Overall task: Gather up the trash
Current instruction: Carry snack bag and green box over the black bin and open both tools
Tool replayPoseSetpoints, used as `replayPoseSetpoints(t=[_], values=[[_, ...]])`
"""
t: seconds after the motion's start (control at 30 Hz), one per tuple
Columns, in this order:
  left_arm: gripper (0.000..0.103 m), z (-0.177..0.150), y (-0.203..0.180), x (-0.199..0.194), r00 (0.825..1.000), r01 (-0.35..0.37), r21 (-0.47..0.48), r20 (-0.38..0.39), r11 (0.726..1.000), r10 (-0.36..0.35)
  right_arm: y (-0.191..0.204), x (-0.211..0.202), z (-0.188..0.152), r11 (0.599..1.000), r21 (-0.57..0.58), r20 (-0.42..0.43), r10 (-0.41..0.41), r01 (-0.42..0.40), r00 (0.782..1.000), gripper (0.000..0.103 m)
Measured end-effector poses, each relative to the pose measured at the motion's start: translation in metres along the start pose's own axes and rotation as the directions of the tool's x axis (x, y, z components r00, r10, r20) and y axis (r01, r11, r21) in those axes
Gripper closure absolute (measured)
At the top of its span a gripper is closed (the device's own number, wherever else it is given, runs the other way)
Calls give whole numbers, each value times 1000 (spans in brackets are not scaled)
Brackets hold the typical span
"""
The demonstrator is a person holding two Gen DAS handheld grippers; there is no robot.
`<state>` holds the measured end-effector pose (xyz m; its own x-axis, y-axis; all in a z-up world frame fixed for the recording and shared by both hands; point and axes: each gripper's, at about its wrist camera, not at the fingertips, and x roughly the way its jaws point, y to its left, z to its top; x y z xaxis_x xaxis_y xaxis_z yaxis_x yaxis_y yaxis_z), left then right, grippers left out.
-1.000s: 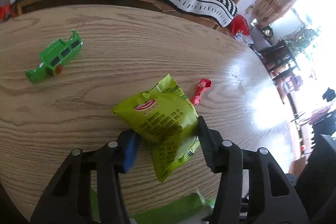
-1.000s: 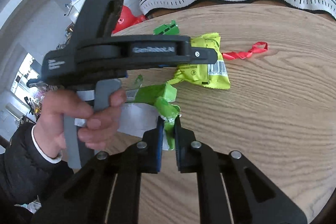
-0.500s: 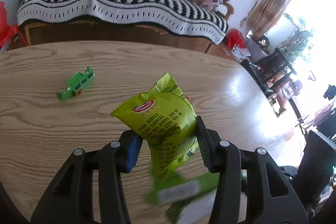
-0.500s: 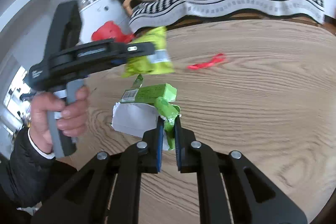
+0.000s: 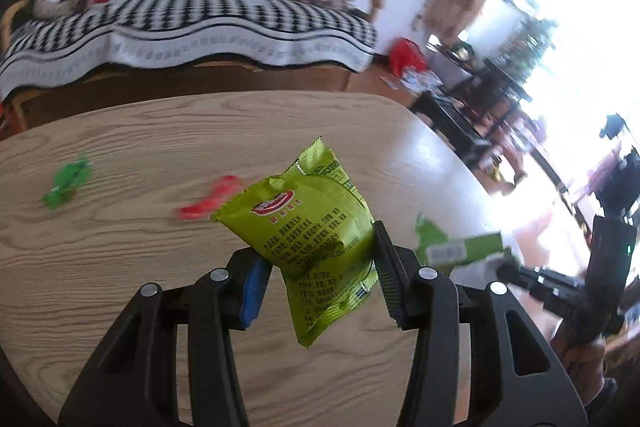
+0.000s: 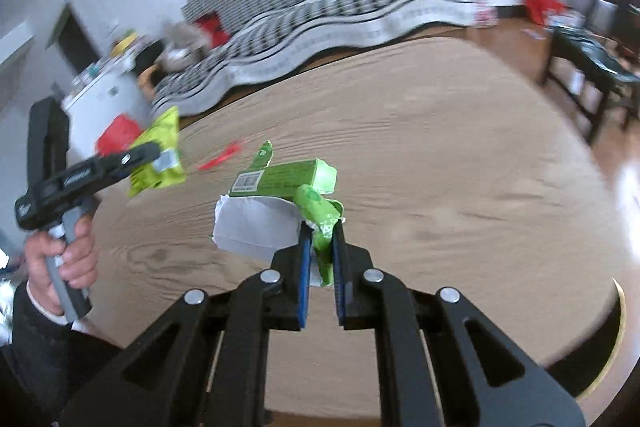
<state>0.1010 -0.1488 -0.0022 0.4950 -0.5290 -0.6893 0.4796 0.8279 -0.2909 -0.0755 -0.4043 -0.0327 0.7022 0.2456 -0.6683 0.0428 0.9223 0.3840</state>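
My left gripper (image 5: pixel 318 259) is shut on a yellow-green snack bag (image 5: pixel 308 231) and holds it in the air above the round wooden table (image 5: pixel 140 267). The bag also shows in the right wrist view (image 6: pixel 158 155), in the left gripper (image 6: pixel 150 157). My right gripper (image 6: pixel 322 239) is shut on a torn green and white wrapper (image 6: pixel 280 203), lifted off the table; this wrapper shows blurred in the left wrist view (image 5: pixel 460 247). A red scrap (image 5: pixel 208 201) lies on the table, also seen in the right wrist view (image 6: pixel 220 159).
A green toy (image 5: pixel 66 185) lies at the table's left. A sofa with a black-and-white cover (image 5: pixel 180 19) stands behind the table. Dark chairs (image 6: pixel 588 67) stand to the right. A red bag (image 6: pixel 118 133) sits on the floor at the left.
Both grippers have risen from the table with their trash and swung right. The snack bag left the table surface. The wrapper was carried up and rightward.
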Motion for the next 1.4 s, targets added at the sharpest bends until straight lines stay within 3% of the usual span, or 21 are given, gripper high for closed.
replayPoseSetpoints(t=[0.13,0.33,0.53,0.73,0.93,1.03,1.4], values=[[56,-11,-59,22,997,59,89,-46,994,-55,-63,-44,-16,989,95,43,-115,110,992,92],[56,-41,-155,54,982,163,222,-129,961,-137,-140,-99,-45,944,235,70,-252,230,965,92],[56,-78,-242,79,954,270,326,-219,906,-206,-205,-151,-82,869,368,63,-378,330,924,92],[56,-113,-306,100,919,364,393,-298,844,-258,-243,-178,-116,793,467,19,-452,392,892,92],[56,-142,-346,120,886,429,416,-365,802,-284,-266,-191,-140,750,509,-19,-481,422,877,92],[56,-143,-357,133,878,441,423,-385,792,-283,-270,-192,-145,741,515,-32,-486,431,873,92],[56,-150,-381,161,864,454,414,-421,789,-276,-282,-183,-145,729,527,-56,-483,437,874,92]])
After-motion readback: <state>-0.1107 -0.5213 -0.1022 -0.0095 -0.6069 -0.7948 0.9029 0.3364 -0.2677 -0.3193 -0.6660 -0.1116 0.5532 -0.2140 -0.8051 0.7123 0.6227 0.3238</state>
